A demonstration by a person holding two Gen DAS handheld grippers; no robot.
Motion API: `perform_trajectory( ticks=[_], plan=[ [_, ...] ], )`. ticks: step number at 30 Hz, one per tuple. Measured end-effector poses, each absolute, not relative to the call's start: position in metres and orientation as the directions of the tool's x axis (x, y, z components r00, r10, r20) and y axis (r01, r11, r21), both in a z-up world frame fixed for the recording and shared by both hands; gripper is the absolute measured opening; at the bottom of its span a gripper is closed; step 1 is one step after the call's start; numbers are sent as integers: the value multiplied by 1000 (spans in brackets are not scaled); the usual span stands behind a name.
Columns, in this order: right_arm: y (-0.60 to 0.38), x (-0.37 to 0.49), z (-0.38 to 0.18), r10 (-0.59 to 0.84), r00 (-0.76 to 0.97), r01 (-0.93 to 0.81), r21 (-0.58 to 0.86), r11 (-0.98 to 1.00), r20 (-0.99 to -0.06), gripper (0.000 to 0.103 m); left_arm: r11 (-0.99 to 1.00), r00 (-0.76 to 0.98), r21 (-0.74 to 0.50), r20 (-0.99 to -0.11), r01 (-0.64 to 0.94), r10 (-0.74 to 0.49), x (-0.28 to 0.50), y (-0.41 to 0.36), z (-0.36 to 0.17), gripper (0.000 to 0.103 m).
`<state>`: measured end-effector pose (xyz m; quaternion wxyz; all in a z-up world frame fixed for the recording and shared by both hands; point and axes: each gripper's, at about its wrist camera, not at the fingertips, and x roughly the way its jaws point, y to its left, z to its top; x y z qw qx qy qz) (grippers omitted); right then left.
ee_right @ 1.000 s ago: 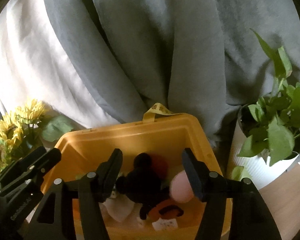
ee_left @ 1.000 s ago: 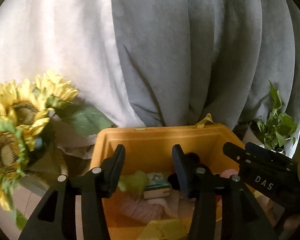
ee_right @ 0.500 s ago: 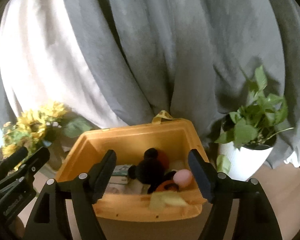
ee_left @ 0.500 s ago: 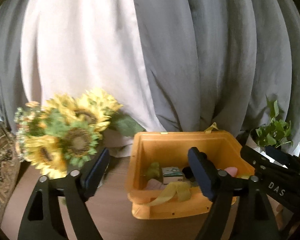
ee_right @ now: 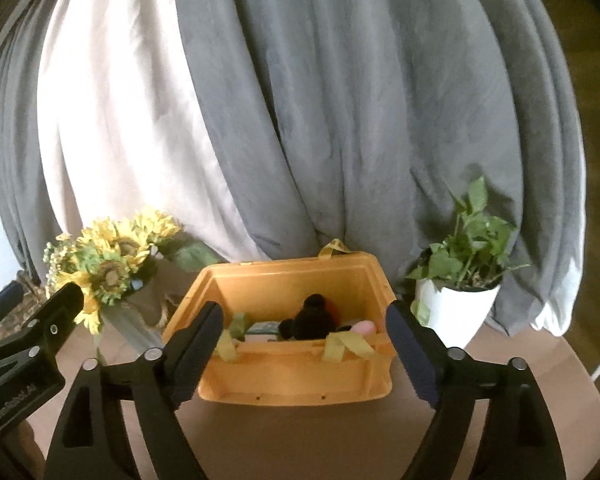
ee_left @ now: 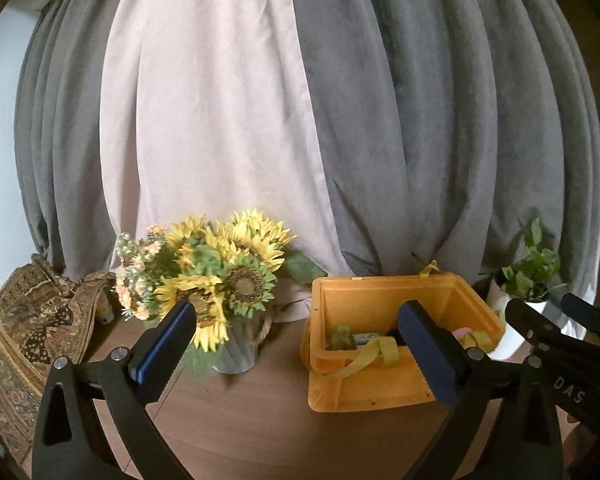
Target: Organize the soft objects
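Orange bin [ee_right: 300, 376], mid-frame on the worktop [ee_right: 300, 440], holds the toys [ee_right: 314, 322]; left tongs [ee_left: 296, 354] and right tongs [ee_right: 306, 354] gape empty, clear of it. Sorting looks finished; next, probably just set the tongs down.

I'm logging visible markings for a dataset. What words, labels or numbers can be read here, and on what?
"DAS": white letters on the right gripper's black body, seen at the right edge of the left wrist view.
White lettering on the left gripper's body, seen in the right wrist view: too blurred to read.
Small packet in the orange bin: print too small to read.
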<state>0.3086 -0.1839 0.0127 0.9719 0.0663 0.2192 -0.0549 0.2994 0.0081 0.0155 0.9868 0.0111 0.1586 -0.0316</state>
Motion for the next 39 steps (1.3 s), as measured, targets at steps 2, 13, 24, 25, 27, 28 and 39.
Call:
perform_trajectory(
  ticks=[2, 13, 24, 25, 27, 28, 39],
  plan=[
    [-176, 295, 16, -109, 900, 167, 101, 981, -423, 86, 996, 945, 7, -317, 92, -85, 292, 17, 15, 103],
    [-138, 228, 23, -229, 888, 289, 96, 953, -399, 90, 981, 926, 11, -331, 194, -180, 253, 42, 13, 103],
    [-133, 177, 32, -234, 895, 285, 85, 955, -380, 90, 985, 940, 23, -305, 169, -154, 191, 42, 20, 103],
    [-133, 172, 33, -232, 895, 282, 83, 956, -380, 90, 986, 940, 23, -305, 168, -153, 184, 41, 20, 103],
    [-135, 159, 35, -227, 897, 275, 78, 958, -379, 90, 986, 940, 22, -307, 165, -150, 171, 40, 20, 103],
    [-136, 151, 35, -229, 898, 276, 75, 958, -375, 90, 987, 940, 22, -309, 162, -147, 164, 39, 20, 103],
    [-139, 77, 42, -211, 906, 253, 71, 965, -366, 90, 990, 945, 17, -300, 137, -126, 84, 42, 22, 103]
  ],
)
